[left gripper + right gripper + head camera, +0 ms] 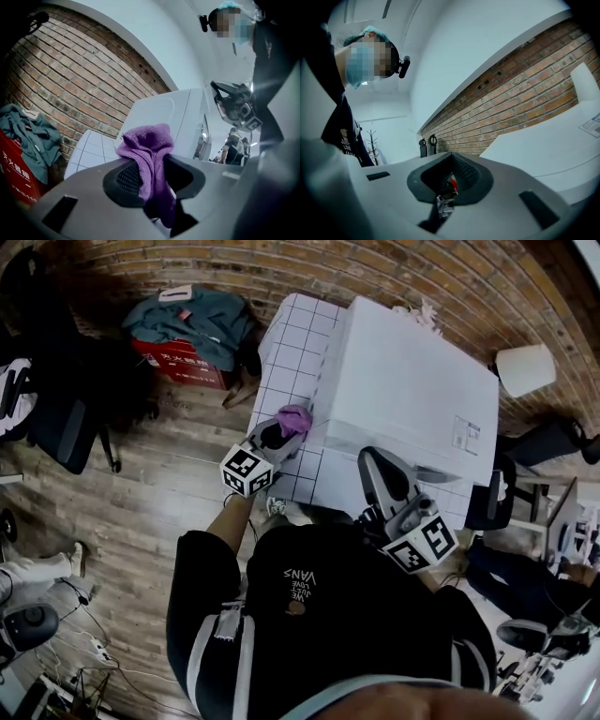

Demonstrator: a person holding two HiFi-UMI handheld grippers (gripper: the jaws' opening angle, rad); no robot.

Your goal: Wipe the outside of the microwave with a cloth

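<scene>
A white microwave (412, 381) stands on a white tiled table (286, 343). My left gripper (281, 432) is shut on a purple cloth (293, 418), which sits just off the microwave's left side, near its front corner. In the left gripper view the cloth (147, 150) bunches up between the jaws of my left gripper (152, 173), with the microwave (168, 117) right behind it. My right gripper (380, 470) hangs at the microwave's front right, shut and holding nothing. In the right gripper view my right gripper (451, 173) points past the microwave (553, 145) towards a brick wall.
A red box (183, 357) with teal clothing (202, 320) on it lies on the floor left of the table. An office chair (66, 418) stands further left. A white lampshade (525, 367) sits behind the microwave. Cables (94, 648) trail over the wooden floor.
</scene>
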